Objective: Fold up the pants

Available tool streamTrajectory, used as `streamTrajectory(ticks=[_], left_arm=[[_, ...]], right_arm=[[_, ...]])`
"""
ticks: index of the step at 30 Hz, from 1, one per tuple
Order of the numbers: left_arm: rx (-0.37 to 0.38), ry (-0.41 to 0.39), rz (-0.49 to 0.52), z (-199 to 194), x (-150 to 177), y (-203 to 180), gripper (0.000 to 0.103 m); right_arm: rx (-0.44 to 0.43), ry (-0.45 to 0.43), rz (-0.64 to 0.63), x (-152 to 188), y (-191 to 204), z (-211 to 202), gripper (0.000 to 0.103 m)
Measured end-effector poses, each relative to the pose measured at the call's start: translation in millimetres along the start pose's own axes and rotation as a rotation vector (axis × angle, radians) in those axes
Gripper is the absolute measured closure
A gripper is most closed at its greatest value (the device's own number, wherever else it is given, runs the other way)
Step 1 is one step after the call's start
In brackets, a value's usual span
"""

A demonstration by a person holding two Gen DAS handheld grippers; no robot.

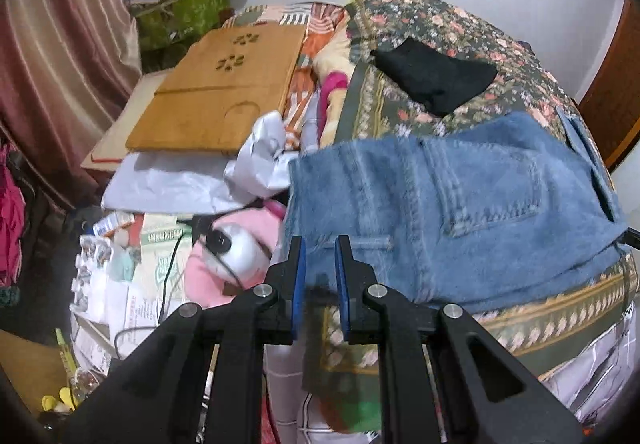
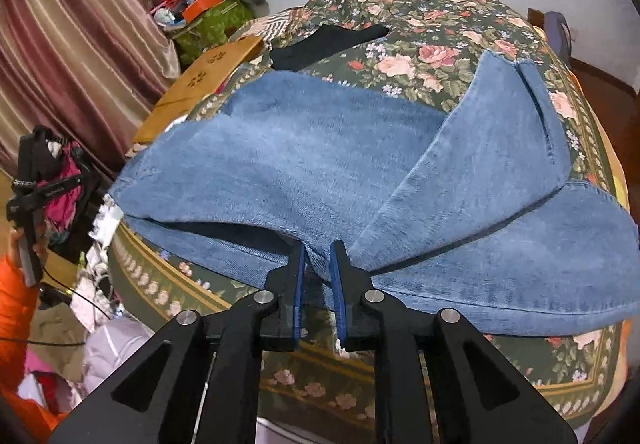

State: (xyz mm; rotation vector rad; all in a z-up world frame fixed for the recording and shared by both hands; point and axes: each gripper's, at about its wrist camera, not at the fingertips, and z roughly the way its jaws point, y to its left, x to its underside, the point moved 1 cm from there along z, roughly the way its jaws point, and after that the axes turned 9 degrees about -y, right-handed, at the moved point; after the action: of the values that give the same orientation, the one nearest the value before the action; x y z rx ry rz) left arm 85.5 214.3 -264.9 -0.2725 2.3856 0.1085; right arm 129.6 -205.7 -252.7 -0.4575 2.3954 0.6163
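Blue denim pants (image 2: pixel 320 164) lie spread on a floral bedspread (image 2: pixel 420 24), with one leg folded over at the right. In the left wrist view the waist end with a back pocket (image 1: pixel 480 188) shows. My left gripper (image 1: pixel 320 244) is open, its fingertips at the near left edge of the waist, with nothing between the pads. My right gripper (image 2: pixel 318 250) is partly closed on a bunched fold of the pants' near edge, and denim sits between its blue pads. The left gripper also shows in the right wrist view (image 2: pixel 28 188), held at the far left.
A black garment (image 1: pixel 436 76) lies on the bedspread beyond the pants. A wooden lap desk (image 1: pixel 224 84) sits left of the bed over white fabric (image 1: pixel 168 184). Papers, a white device with cable (image 1: pixel 240 248) and clutter fill the lower left. A curtain (image 1: pixel 52 56) hangs left.
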Motion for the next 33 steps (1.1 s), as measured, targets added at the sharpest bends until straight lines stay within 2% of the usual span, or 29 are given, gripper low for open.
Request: streamTrajectory(ticks=[2, 3, 5, 7, 11, 13, 14, 19, 27, 31, 33], left_arm=[[0.012, -0.009, 0.006, 1, -13, -10, 0.087], [0.022, -0.011, 0.007, 3, -20, -17, 0.083], [0.041, -0.015, 0.005, 8, -34, -32, 0.060], [0.059, -0.038, 0.001, 14, -50, -52, 0.048], [0.091, -0.037, 0.028, 33, -76, -93, 0.040], [0.096, -0.031, 0.032, 44, -85, -108, 0.034], [0.099, -0.026, 0.033, 51, -91, -117, 0.031], [0.133, 0.010, 0.022, 85, -107, -149, 0.023], [0.121, 0.105, 0.034, 142, -105, -169, 0.023], [0.119, 0.140, 0.052, 158, -96, -174, 0.023], [0.116, 0.153, 0.062, 163, -92, -176, 0.023]], right_arm=[[0.031, -0.030, -0.009, -8, -2, -11, 0.087], [0.053, -0.050, -0.015, -14, -5, -17, 0.081], [0.083, -0.083, -0.013, -23, -14, -26, 0.070], [0.120, -0.119, -0.002, -36, -27, -33, 0.065], [0.174, -0.132, 0.019, -63, -55, -28, 0.065], [0.216, -0.122, 0.026, -78, -71, -14, 0.057], [0.239, -0.116, 0.037, -85, -82, -5, 0.057], [0.244, -0.070, 0.125, -111, -126, 37, 0.057], [0.256, 0.004, 0.180, -144, -172, 123, 0.057], [0.234, 0.030, 0.252, -147, -192, 152, 0.057], [0.234, 0.038, 0.241, -145, -195, 159, 0.060]])
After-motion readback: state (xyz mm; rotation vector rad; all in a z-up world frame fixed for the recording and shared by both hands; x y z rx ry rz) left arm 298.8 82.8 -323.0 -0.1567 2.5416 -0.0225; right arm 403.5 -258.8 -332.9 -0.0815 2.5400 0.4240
